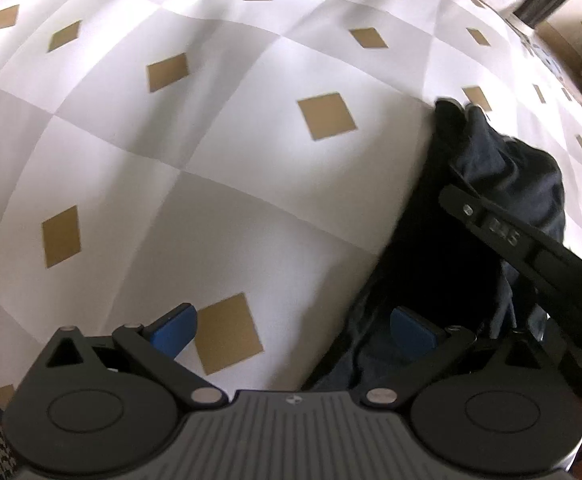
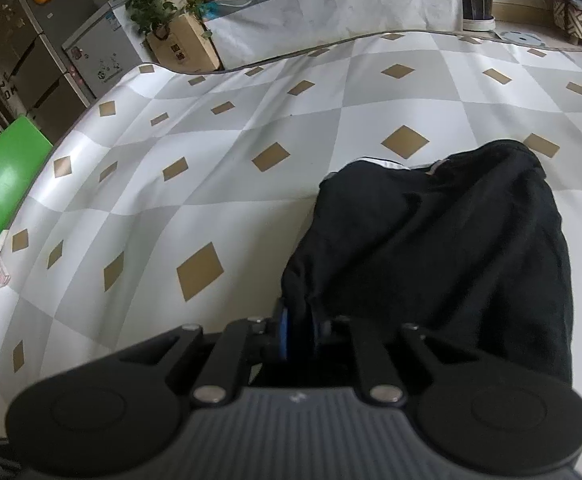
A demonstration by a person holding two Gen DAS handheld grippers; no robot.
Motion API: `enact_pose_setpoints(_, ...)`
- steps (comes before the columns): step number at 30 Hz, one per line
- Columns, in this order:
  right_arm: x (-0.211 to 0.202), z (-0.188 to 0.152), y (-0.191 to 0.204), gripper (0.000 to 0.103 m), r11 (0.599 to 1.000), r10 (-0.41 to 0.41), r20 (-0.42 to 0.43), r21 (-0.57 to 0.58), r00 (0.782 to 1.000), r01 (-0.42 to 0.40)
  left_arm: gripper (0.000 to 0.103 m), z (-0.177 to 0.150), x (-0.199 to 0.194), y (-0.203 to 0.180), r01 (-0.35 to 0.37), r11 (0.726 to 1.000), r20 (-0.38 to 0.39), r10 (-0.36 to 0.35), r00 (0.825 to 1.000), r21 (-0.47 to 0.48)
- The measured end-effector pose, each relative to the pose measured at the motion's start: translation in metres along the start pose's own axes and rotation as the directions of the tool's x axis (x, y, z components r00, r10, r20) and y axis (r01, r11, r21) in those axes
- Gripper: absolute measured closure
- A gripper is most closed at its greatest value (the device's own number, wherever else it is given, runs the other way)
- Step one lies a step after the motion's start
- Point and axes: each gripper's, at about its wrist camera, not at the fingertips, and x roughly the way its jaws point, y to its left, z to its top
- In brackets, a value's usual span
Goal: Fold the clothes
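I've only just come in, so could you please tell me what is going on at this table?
A person is folding a black garment on a table covered by a grey-and-white checked cloth, using a handheld claw in each hand. The right claw is nearly shut, pinching the near edge of the garment. The left claw stands open above the cloth beside the garment, holding nothing. The garment lies bunched, not yet neatly folded.

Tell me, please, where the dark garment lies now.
The dark garment lies bunched on the checked tablecloth, right of centre in the right wrist view, its near edge between the right gripper pads; in the left wrist view it is at the right.
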Motion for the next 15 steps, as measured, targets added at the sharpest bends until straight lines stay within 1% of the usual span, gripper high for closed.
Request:
enact_pose_setpoints(3,0.004,-0.002,0.0,0.087,0.999,0.031,-0.005,-0.024,1.0,-0.031,0.0,-0.001,0.001,-0.004,0.002,1.0,-0.005,-0.002,1.0,0.019)
enact_pose_setpoints(4,0.006,-0.001,0.0,0.086,0.999,0.027,-0.012,-0.042,1.0,-0.028,0.0,-0.001,0.001,-0.005,0.0,1.0,-0.003,0.0,1.0,0.02)
enact_pose_setpoints(5,0.007,-0.001,0.001,0.082,0.998,0.012,-0.021,-0.061,1.0,-0.013,0.0,0.0,0.0,-0.004,-0.002,1.0,0.001,0.002,1.0,0.014)
enact_pose_setpoints(6,0.005,0.0,0.001,0.076,0.997,0.011,-0.026,-0.07,1.0,-0.013,0.0,0.0,0.0,-0.002,-0.003,1.0,0.002,0.003,1.0,0.003)
enact_pose_setpoints(7,0.002,0.001,0.002,0.073,0.997,0.019,-0.021,-0.074,1.0,-0.02,0.0,0.001,0.0,-0.001,-0.004,1.0,0.002,0.004,1.0,-0.008)
enact_pose_setpoints(10,-0.009,0.008,0.006,0.066,0.994,0.013,0.011,-0.107,1.0,-0.011,0.0,0.002,0.001,0.003,-0.005,0.999,-0.003,0.005,1.0,-0.036)
enact_pose_setpoints(12,-0.016,0.013,0.008,0.065,0.994,0.005,0.046,-0.112,0.999,0.0,0.0,0.001,0.001,0.004,-0.001,0.999,-0.009,0.001,1.0,-0.04)
enact_pose_setpoints(15,-0.021,0.021,0.007,0.064,0.997,0.005,0.088,-0.076,0.996,0.002,0.0,0.0,0.002,0.003,0.005,0.999,-0.011,-0.006,1.0,-0.034)
